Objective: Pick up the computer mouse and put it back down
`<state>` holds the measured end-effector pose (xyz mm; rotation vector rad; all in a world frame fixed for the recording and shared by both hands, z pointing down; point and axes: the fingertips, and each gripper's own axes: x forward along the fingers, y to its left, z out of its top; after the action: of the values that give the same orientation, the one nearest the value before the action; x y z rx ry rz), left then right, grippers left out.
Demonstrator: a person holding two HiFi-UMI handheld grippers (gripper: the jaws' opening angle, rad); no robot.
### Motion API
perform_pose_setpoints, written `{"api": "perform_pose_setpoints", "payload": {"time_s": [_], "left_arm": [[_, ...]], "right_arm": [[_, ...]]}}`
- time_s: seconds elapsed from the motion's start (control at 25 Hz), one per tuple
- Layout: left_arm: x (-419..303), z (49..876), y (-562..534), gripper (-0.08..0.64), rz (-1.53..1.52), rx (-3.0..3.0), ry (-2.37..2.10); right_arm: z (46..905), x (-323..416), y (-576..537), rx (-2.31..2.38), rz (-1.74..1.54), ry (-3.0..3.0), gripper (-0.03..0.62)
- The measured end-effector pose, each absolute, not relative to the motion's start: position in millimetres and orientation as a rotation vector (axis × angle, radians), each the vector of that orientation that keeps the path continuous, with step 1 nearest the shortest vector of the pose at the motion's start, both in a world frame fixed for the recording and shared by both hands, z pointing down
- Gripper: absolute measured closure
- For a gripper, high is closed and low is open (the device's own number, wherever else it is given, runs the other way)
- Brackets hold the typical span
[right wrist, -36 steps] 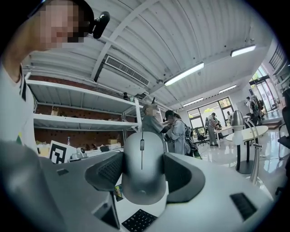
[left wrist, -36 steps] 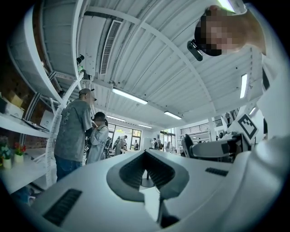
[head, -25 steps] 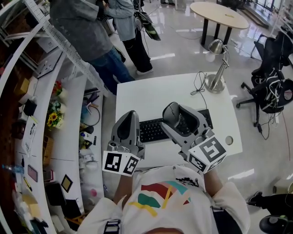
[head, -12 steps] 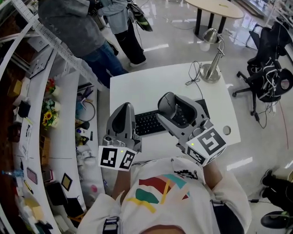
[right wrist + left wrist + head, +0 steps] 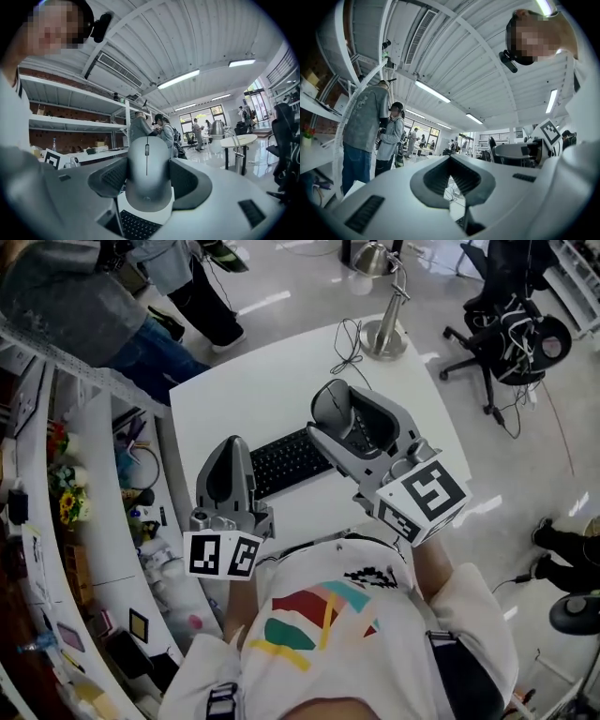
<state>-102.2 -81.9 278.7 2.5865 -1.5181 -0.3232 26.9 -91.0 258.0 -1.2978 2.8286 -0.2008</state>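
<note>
right gripper (image 5: 337, 423) clamps the computer mouse (image 5: 147, 176) by its sides, raised off the table (image 5: 253, 381) over the keyboard (image 5: 281, 463)'s right end. left gripper (image 5: 450, 161) jaws together, empty, likely just out of the way.

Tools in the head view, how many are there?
2. The left tool, shut and empty, is by the keyboard's left end; the right tool grips the computer mouse above it.

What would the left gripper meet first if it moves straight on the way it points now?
Likely nothing close: the left gripper points over bare white table, left of the keyboard. Beyond the far edge stands a person in jeans, but depth is unclear.
</note>
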Motion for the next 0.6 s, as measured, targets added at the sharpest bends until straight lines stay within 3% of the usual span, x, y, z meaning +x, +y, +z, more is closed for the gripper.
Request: {"api": "perform_pose_setpoints", "payload": {"time_s": [0.6], "left_arm": [[17.3, 348.9, -137.1, 0.514, -0.13, 2.634, -1.152]], "right_arm": [[374.5, 227.8, -119.6, -2.029, -0.558, 2.46, 0.308]]}}
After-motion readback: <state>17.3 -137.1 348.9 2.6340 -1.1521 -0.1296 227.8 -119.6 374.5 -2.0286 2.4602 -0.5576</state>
